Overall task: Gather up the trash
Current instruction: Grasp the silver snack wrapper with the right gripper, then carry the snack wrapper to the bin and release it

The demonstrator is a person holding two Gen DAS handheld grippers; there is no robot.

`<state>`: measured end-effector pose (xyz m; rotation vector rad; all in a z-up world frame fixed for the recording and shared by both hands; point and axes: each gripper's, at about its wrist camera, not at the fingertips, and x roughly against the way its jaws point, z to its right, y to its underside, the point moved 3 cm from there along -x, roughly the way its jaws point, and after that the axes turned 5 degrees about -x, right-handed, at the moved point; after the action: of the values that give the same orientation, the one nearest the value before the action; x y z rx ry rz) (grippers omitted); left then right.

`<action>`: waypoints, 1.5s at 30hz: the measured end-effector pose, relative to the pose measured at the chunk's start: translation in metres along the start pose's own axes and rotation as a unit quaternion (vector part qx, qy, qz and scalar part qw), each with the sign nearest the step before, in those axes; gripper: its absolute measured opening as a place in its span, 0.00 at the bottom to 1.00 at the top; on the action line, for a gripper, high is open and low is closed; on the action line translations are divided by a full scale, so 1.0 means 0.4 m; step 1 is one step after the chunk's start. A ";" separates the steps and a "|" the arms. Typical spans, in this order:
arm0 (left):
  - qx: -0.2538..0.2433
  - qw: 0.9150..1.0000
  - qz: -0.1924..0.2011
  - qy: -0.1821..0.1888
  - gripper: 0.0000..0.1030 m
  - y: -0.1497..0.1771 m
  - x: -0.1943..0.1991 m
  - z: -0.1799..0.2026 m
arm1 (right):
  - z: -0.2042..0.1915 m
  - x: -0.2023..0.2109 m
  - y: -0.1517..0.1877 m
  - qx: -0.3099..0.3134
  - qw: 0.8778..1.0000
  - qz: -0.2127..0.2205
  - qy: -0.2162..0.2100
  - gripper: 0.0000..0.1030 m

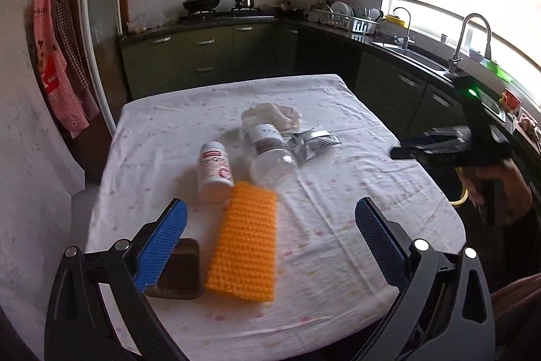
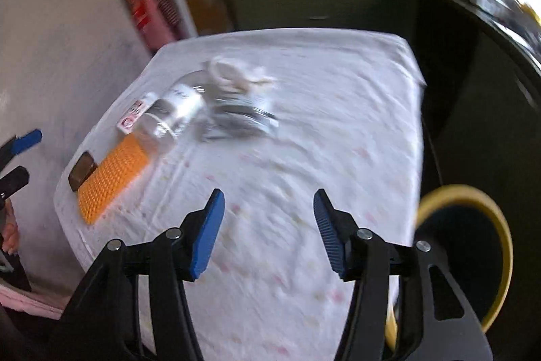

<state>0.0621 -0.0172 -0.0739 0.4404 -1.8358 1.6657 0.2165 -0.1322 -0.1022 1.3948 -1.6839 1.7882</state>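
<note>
On the white tablecloth (image 1: 338, 225) lie a small white bottle with a red label (image 1: 214, 173), a clear plastic bottle (image 1: 268, 154), a crumpled white tissue (image 1: 274, 115), a silver foil wrapper (image 1: 312, 141), an orange sponge (image 1: 245, 242) and a small brown box (image 1: 179, 269). My left gripper (image 1: 270, 235) is open above the near edge, over the sponge. My right gripper (image 2: 268, 232) is open and empty over the table's near right part; it also shows in the left wrist view (image 1: 405, 153). The clear bottle (image 2: 175, 110), wrapper (image 2: 236, 120) and sponge (image 2: 111, 178) show blurred in the right wrist view.
A yellow-rimmed dark bin (image 2: 466, 246) stands off the table's right side. Green kitchen cabinets (image 1: 203, 56), a stove with a pot (image 1: 201, 2) and a sink with a tap (image 1: 470, 39) lie behind. A wall is on the left.
</note>
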 end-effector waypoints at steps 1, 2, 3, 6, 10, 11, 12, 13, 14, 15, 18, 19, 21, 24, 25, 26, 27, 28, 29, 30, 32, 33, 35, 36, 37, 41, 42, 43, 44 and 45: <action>0.003 1.000 0.000 -0.001 0.95 0.004 0.003 -0.009 | -0.010 -0.014 -0.015 0.016 1.000 -0.007 -0.001 0.51; 0.006 1.000 0.000 -0.001 0.95 0.008 0.004 -0.017 | -0.024 -0.035 -0.034 0.029 0.999 -0.017 -0.001 0.51; 0.010 1.000 -0.001 0.000 0.95 0.016 0.004 -0.030 | -0.028 -0.048 -0.044 0.030 0.999 -0.025 -0.001 0.52; 0.025 1.000 -0.008 -0.002 0.95 0.033 -0.003 -0.062 | -0.047 -0.112 -0.082 0.014 0.998 -0.057 -0.011 0.59; 0.044 0.999 -0.014 0.004 0.95 0.049 -0.014 -0.101 | -0.060 -0.184 -0.139 -0.010 0.997 -0.072 0.000 0.73; 0.047 0.999 -0.015 0.005 0.95 0.053 -0.016 -0.108 | -0.058 -0.199 -0.152 -0.018 0.997 -0.074 0.001 0.76; 0.048 0.999 -0.016 0.005 0.95 0.056 -0.019 -0.114 | -0.058 -0.216 -0.166 -0.022 0.997 -0.078 0.004 0.77; 0.048 0.999 -0.017 0.003 0.95 0.057 -0.020 -0.117 | -0.058 -0.228 -0.178 -0.023 0.996 -0.081 0.008 0.78; 0.049 0.999 -0.018 0.000 0.95 0.062 -0.021 -0.125 | -0.060 -0.243 -0.189 -0.022 0.996 -0.086 0.013 0.78; 0.050 0.999 -0.019 -0.002 0.95 0.064 -0.023 -0.129 | -0.061 -0.252 -0.192 -0.021 0.996 -0.090 0.016 0.78; 0.059 0.998 -0.021 0.000 0.95 0.073 -0.026 -0.146 | -0.060 -0.279 -0.202 -0.023 0.993 -0.107 0.037 0.78; 0.063 0.998 -0.022 0.001 0.95 0.077 -0.028 -0.152 | -0.060 -0.287 -0.202 -0.023 0.993 -0.112 0.038 0.78; 0.067 0.997 -0.024 0.002 0.95 0.084 -0.033 -0.160 | -0.060 -0.302 -0.205 -0.023 0.992 -0.120 0.044 0.78; 0.072 0.997 -0.027 0.004 0.95 0.093 -0.040 -0.169 | -0.059 -0.327 -0.206 -0.023 0.990 -0.132 0.049 0.79; 0.073 0.997 -0.028 0.005 0.95 0.096 -0.042 -0.169 | -0.060 -0.334 -0.206 -0.022 0.989 -0.135 0.050 0.79; 0.073 0.997 -0.029 0.005 0.95 0.097 -0.043 -0.171 | -0.062 -0.339 -0.205 -0.021 0.989 -0.138 0.050 0.79; 0.074 0.997 -0.029 0.006 0.95 0.099 -0.045 -0.172 | -0.063 -0.346 -0.204 -0.021 0.989 -0.140 0.052 0.79; 0.075 0.997 -0.030 0.006 0.95 0.101 -0.046 -0.173 | -0.064 -0.350 -0.203 -0.022 0.988 -0.141 0.054 0.79; 0.076 0.997 -0.031 0.006 0.95 0.103 -0.047 -0.174 | -0.063 -0.354 -0.202 -0.023 0.988 -0.142 0.056 0.78; 0.076 0.997 -0.031 0.006 0.95 0.103 -0.047 -0.175 | -0.064 -0.355 -0.200 -0.023 0.988 -0.142 0.055 0.76; 0.077 0.997 -0.032 0.006 0.95 0.103 -0.046 -0.176 | -0.065 -0.353 -0.197 -0.021 0.988 -0.141 0.056 0.70; 0.077 0.996 -0.031 0.006 0.95 0.103 -0.047 -0.177 | -0.065 -0.349 -0.197 -0.020 0.989 -0.139 0.057 0.70; 0.078 0.996 -0.031 0.007 0.95 0.103 -0.047 -0.176 | -0.066 -0.338 -0.195 -0.019 0.989 -0.135 0.055 0.69; 0.078 0.996 -0.031 0.007 0.95 0.102 -0.048 -0.176 | -0.065 -0.327 -0.192 -0.021 0.990 -0.133 0.051 0.69; 0.077 0.996 -0.032 0.008 0.95 0.101 -0.048 -0.174 | -0.064 -0.319 -0.190 -0.023 0.990 -0.129 0.049 0.69; 0.072 0.997 -0.033 0.008 0.95 0.099 -0.048 -0.164 | -0.068 -0.278 -0.181 -0.027 0.992 -0.122 0.029 0.69; 0.070 0.997 -0.033 0.008 0.95 0.099 -0.049 -0.161 | -0.071 -0.266 -0.180 -0.027 0.992 -0.120 0.026 0.69; 0.069 0.997 -0.033 0.009 0.95 0.098 -0.048 -0.158 | -0.075 -0.253 -0.178 -0.025 0.993 -0.115 0.024 0.69; 0.067 0.997 -0.033 0.009 0.95 0.096 -0.048 -0.154 | -0.078 -0.239 -0.175 -0.023 0.993 -0.111 0.020 0.69; 0.066 0.997 -0.033 0.009 0.95 0.095 -0.047 -0.150 | -0.083 -0.222 -0.172 -0.022 0.994 -0.107 0.015 0.69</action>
<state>0.0656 0.0441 -0.1141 0.5332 -1.6866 1.7467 0.2977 -0.0514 -0.1273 1.4619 -1.4874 1.6355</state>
